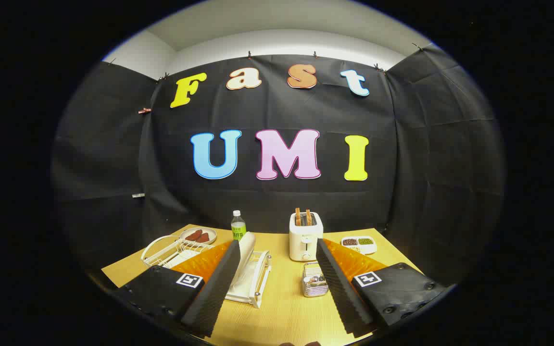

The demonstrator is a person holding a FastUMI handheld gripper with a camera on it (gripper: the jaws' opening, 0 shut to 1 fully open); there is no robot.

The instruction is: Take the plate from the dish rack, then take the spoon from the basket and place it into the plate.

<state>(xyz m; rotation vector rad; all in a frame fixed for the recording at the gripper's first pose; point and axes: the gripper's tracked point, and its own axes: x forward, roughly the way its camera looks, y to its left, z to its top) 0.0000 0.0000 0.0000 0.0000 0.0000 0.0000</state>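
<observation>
A pale wood-grain bench (282,307) stands in a booth walled with black cloth (426,158), above which a strip of white wall and ceiling (277,29) shows. The gripper (277,283) hangs above the near edge of the bench, its two ridged black fingers (217,283) spread wide apart and holding nothing.

Just beside the left finger, a white plate (247,249) stands on edge in a white dish rack (253,283). Between the fingers, nearer the right one, sits a small wire basket (314,281) with cutlery in it; I cannot pick out the spoon itself. Beyond the basket is a white toaster (306,236) with two slices standing in it. A green-labelled bottle (238,226) stands near the back wall. To the left are a second white wire rack (171,250) and a dish of reddish food (198,235); to the right, a white two-part tray of beans (358,244).
</observation>
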